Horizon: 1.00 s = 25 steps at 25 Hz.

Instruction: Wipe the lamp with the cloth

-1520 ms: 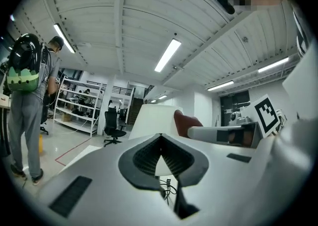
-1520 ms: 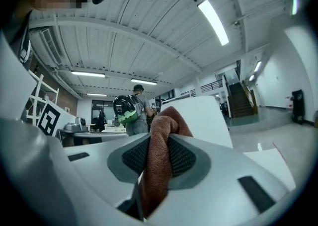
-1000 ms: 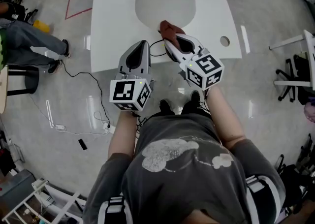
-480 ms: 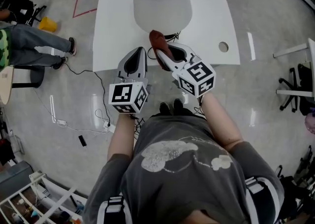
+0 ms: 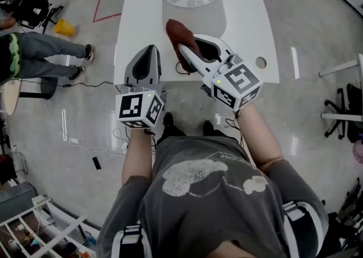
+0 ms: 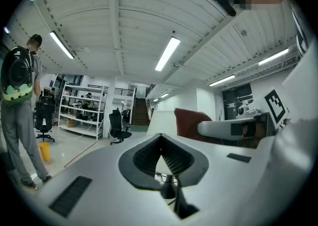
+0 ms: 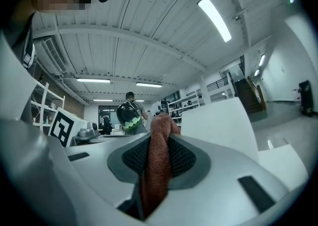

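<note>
A white lamp (image 5: 193, 3) with a drum shade stands on a white table (image 5: 136, 18); its shade also shows in the right gripper view as the lamp (image 7: 223, 120). A rust-brown cloth (image 5: 177, 34) is pinched in my right gripper (image 5: 184, 50), pressed against the near side of the shade. In the right gripper view the cloth (image 7: 158, 165) runs up between the jaws of the right gripper (image 7: 160, 143). My left gripper (image 5: 148, 58) hangs over the table's near edge, left of the lamp, shut and empty. The left gripper (image 6: 161, 143) sees the cloth (image 6: 191, 123) to its right.
A black cord (image 5: 180, 70) runs from the lamp base off the table. The table has a round hole (image 5: 260, 62) at its right. A person (image 5: 39, 58) stands at the far left, an office chair (image 5: 349, 109) at the right. Cables (image 5: 74, 138) lie on the floor.
My right gripper has carried the cloth up from the lamp's base onto the near side of the shade. The left gripper has shifted slightly left and stayed shut.
</note>
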Available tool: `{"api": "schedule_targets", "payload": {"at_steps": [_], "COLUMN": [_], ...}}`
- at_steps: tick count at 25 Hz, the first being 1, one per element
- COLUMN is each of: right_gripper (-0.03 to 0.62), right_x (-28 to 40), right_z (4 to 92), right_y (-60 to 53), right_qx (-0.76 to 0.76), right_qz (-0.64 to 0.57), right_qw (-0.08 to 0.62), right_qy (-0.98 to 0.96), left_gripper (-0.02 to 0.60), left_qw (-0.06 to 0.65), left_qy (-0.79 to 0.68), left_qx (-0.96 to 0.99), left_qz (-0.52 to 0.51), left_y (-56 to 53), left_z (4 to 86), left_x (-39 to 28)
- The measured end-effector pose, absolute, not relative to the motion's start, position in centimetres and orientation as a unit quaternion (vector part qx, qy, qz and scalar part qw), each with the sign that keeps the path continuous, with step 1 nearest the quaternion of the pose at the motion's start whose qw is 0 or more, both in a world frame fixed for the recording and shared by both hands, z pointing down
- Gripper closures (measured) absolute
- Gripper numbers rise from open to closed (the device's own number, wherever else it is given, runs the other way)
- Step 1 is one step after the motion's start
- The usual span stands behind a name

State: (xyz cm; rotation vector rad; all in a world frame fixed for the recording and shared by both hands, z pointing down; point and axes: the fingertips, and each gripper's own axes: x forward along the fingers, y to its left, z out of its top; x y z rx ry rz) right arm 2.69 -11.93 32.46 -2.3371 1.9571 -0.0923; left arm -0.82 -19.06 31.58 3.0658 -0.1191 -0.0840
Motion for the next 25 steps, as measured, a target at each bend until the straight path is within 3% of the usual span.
{"api": "schedule_targets", "payload": {"at_steps": [9,25], "right_gripper": [0.508,0.508], "right_x": [5.9,6.5], "right_z": [27.9,35.2], "right_y": [-15.0,-20.6], "right_qx": [-0.819,-0.892], "right_qz": [0.014,-0.070], "right_qw": [0.080,0.056], "right_qy": [0.568,0.444], "left_gripper": [0.574,0.574], "left_qw": [0.037,0.070], "left_qy": [0.039,0.168], "left_qx": [0.997,0.983], "left_qz": [-0.049,-0.010], "left_y": [-23.8,-29.0], "left_z": [29.8,33.6], "left_x": [1.9,4.1]}}
